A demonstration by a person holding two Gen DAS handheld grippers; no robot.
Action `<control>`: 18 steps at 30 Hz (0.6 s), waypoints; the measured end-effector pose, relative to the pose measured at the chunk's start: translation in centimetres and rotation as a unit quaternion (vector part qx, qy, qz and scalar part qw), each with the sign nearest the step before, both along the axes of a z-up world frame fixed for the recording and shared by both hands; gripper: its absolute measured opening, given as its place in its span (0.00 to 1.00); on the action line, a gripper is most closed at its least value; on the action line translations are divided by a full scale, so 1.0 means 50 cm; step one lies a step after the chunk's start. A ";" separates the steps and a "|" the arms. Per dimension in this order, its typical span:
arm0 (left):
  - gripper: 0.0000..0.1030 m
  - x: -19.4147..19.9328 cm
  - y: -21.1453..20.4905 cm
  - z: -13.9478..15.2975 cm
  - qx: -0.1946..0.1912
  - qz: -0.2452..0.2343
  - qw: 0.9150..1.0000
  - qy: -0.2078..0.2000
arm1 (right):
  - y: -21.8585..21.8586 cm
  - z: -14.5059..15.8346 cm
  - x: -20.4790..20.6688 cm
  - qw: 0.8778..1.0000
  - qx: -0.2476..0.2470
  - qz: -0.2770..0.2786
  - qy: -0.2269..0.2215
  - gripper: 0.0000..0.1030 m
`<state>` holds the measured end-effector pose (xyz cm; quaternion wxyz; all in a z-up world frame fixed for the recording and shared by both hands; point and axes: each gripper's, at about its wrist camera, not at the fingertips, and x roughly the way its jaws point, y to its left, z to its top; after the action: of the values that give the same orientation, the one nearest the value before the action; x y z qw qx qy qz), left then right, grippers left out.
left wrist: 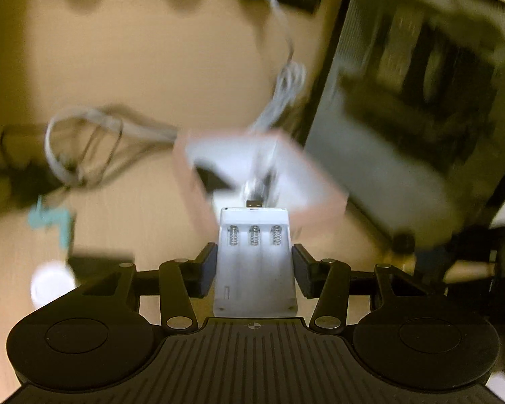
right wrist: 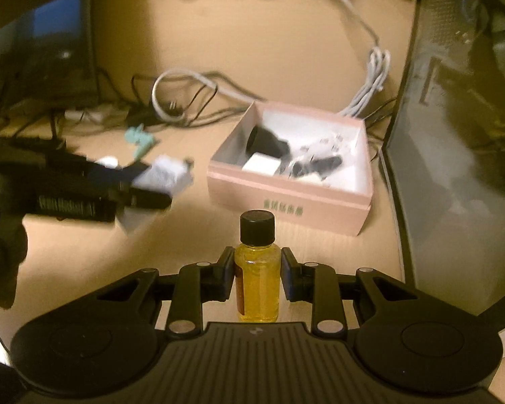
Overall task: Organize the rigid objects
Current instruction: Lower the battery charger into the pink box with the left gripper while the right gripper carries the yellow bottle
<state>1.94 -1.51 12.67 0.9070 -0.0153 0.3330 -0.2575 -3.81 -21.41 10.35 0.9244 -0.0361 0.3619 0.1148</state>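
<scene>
A: Charger (left wrist: 254, 262): white plastic, matt, with shiny metal springs (left wrist: 254, 235). Bottle (right wrist: 258, 279)?

B: Clear glossy body, yellow liquid; cap (right wrist: 257, 225) black, matt plastic. Box (right wrist: 288, 198): pink matt card. Table (right wrist: 94, 262): pale, smooth wood-look.

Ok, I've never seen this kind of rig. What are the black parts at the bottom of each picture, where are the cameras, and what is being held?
No robot here: a person carries a hand-held two-finger tool in each hand, each with a fisheye camera looking forward along its fingers. The black parts are those tools.

In the left wrist view, the left tool holds a white plastic battery charger with three empty spring slots. In the right wrist view, the right tool holds a small clear bottle of yellow liquid with a black cap.

Ahead on the tan wooden desk sits an open pink cardboard box already holding several small black and white items. Grey cables lie behind it. The left tool with its charger also appears, blurred, at the left of the right view.
</scene>
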 end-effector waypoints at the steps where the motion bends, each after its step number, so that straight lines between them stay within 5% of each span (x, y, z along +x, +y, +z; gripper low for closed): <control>1: 0.51 0.014 -0.005 0.019 -0.004 -0.002 1.000 -0.014 | -0.003 0.008 -0.001 1.000 0.002 -0.005 -0.005 0.27; 4: 0.51 0.070 -0.019 0.067 -0.018 -0.010 0.999 -0.044 | -0.013 0.027 -0.009 0.999 0.001 -0.022 -0.024 0.27; 8: 0.51 0.174 -0.063 0.087 -0.021 -0.030 0.999 -0.032 | -0.026 0.031 -0.020 0.998 0.001 -0.046 -0.034 0.27; 15: 0.51 0.309 -0.150 -0.024 -0.027 -0.034 0.997 0.062 | -0.035 0.032 -0.037 0.997 -0.002 -0.069 -0.037 0.27; 18: 0.50 0.318 -0.155 -0.070 -0.023 -0.003 0.997 0.067 | -0.050 0.027 -0.038 0.996 0.005 -0.086 -0.028 0.27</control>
<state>17.82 -9.25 9.15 0.8812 -0.0525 0.3869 -0.2665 -5.71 -23.89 11.68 0.9410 -0.0031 0.3366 0.0360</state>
